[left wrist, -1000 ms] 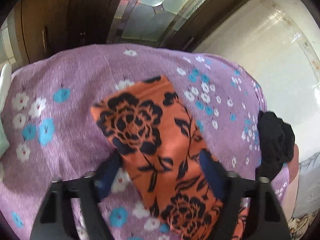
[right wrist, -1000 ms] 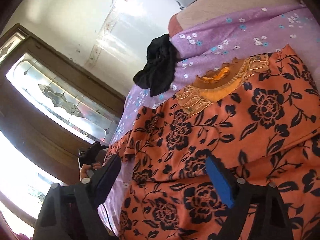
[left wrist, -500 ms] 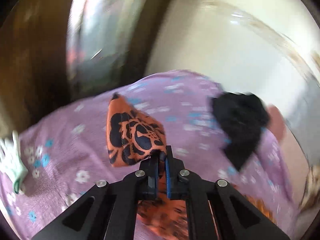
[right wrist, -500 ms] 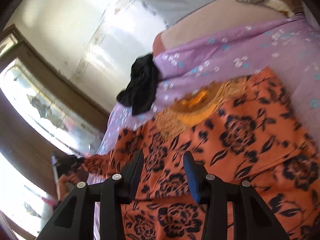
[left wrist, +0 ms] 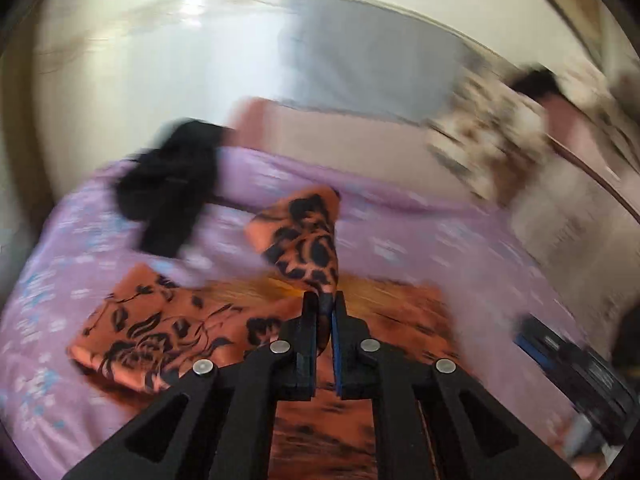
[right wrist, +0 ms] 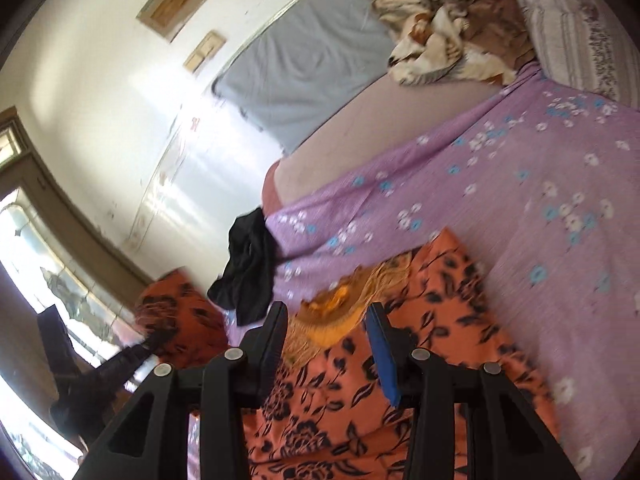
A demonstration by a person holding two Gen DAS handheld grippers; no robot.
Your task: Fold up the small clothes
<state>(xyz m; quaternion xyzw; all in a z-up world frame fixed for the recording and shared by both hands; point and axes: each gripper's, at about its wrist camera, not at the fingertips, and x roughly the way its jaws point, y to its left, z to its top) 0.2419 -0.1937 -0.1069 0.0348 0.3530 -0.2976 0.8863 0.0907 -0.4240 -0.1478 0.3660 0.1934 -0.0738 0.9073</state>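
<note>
An orange garment with black flowers [right wrist: 400, 380] lies spread on the purple floral bedsheet [right wrist: 520, 220], its gold-trimmed neckline [right wrist: 340, 312] facing the far side. My left gripper [left wrist: 322, 300] is shut on one sleeve [left wrist: 304, 236] and holds it lifted above the garment body [left wrist: 160, 328]. The right wrist view shows that gripper [right wrist: 160, 336] blurred at the left, with the sleeve [right wrist: 176, 312] bunched above it. My right gripper [right wrist: 327, 312] hovers over the neckline with its jaws partly apart. No cloth is visibly pinched between its pads.
A crumpled black cloth [right wrist: 248, 272] lies at the sheet's edge beside the garment. Farther up the bed are a grey pillow [right wrist: 312, 68], a crumpled brown and cream blanket [right wrist: 440, 32] and a striped pillow [right wrist: 580, 28]. A window [right wrist: 40, 260] is at the left.
My left gripper shut on the sleeve, then lifted it and swung it across toward the garment body. The right gripper's jaws narrowed and it shifted toward the neckline.
</note>
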